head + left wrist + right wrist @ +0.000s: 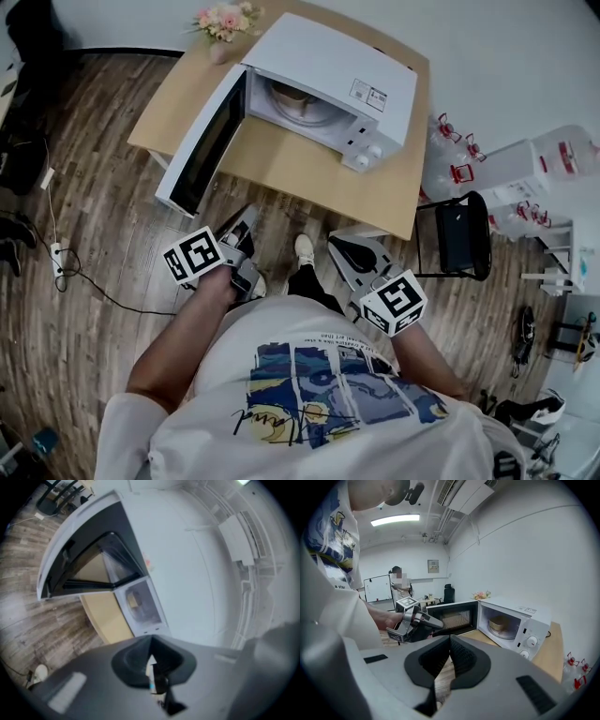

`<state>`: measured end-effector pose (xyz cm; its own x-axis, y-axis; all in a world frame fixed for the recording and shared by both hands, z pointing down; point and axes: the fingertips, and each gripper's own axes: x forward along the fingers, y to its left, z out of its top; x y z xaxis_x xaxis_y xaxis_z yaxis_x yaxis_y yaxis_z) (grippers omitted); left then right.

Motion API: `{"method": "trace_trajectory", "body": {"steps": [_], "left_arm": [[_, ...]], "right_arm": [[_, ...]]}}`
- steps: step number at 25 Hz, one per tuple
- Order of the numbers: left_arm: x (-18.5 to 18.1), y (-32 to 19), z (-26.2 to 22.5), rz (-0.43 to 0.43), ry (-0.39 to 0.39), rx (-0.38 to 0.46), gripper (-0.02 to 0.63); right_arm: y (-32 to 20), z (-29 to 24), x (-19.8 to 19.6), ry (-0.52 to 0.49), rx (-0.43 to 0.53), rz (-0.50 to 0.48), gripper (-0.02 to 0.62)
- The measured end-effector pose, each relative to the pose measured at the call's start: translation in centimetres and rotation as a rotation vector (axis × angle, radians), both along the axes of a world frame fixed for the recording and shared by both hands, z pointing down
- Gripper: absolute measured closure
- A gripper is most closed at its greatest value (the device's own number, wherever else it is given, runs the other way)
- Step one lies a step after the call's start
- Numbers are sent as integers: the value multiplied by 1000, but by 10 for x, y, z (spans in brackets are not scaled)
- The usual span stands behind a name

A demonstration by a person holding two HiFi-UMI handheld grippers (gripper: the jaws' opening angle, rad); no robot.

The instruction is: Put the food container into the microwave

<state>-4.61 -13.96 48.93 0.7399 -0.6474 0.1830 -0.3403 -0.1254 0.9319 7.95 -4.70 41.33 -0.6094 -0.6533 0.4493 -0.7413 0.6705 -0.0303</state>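
The white microwave [328, 66] stands on a wooden table [281, 164] with its door [202, 145] swung wide open to the left. A tan food container [292, 101] sits on the turntable inside; it also shows in the right gripper view, container [499, 623], and faintly in the left gripper view, container [133, 602]. My left gripper [244, 230] hangs below the table's front edge, shut and empty. My right gripper [352, 251] is level with it on the right, also shut with nothing held. Both are well short of the microwave. The left gripper [433, 623] shows in the right gripper view.
A vase of flowers [223, 23] stands at the table's far corner. A black chair [461, 234] and several water bottles [525, 169] are to the right. Cables [56, 258] lie on the wooden floor at left. A person [397, 581] stands far back in the room.
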Motion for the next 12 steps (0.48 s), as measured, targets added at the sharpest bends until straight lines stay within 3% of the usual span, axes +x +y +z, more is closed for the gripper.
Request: {"method": "trace_trajectory", "body": {"steps": [12], "left_arm": [[-9,12,-1,-5,8,2,600]], "right_arm": [[11,0,-7,11,5,-3,588]]}}
